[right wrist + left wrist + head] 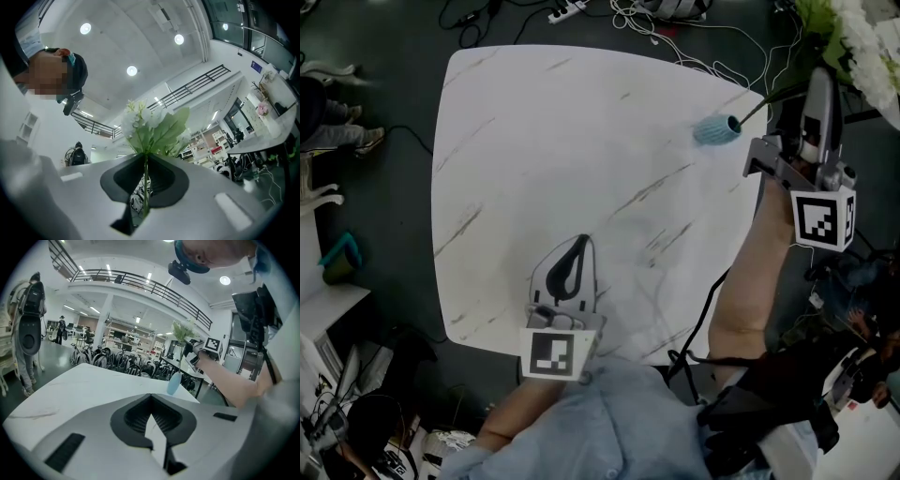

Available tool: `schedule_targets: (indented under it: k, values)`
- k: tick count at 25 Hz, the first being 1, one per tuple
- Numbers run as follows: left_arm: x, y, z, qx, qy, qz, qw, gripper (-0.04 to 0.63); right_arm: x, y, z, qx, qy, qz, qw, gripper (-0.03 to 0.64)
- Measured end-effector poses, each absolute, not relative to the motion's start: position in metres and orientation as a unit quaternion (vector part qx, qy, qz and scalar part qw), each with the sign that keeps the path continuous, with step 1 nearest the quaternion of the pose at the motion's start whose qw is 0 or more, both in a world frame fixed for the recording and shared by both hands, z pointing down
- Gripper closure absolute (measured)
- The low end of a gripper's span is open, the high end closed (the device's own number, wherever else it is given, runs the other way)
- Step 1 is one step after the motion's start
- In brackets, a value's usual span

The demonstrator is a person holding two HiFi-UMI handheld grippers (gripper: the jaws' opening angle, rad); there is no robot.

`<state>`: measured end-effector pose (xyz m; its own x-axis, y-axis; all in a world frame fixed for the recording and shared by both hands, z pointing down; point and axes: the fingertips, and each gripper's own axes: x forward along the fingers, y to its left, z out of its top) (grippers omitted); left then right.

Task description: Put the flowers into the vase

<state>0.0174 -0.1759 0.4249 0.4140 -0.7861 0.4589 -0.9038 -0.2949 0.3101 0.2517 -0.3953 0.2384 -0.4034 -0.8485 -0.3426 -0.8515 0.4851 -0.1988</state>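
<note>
A small light-blue vase (715,130) stands near the far right edge of the white marble table (534,141). My right gripper (818,86) hovers beyond that edge, shut on the thin green stem of white flowers with green leaves (855,37). The stem slants down and its lower end sits at the vase's mouth. In the right gripper view the stem runs up between the pads of the gripper (146,161) to the blooms (150,119). My left gripper (579,246) rests low over the near table, shut and empty. From the left gripper (151,404), vase (174,383) and flowers (183,330) lie ahead.
Cables and a power strip (572,11) lie on the dark floor beyond the table. A person's feet (342,127) show at the left, near white furniture (319,309). In the left gripper view a person with a backpack (29,319) stands at the left.
</note>
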Motion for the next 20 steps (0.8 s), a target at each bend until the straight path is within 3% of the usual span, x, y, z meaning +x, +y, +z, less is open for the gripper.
schedule_targets:
  k: [11,20]
  values:
    - [0.024,-0.173,0.432,0.802,-0.524,0.107,0.266,0.591,0.261,-0.384,0.34,-0.534,0.831,-0.074,0.139,0.591]
    - [0.024,-0.177,0.414,0.805,-0.525,0.102,0.258,0.591,0.259,-0.38,0.357,-0.541,0.829,-0.094,0.112,0.586]
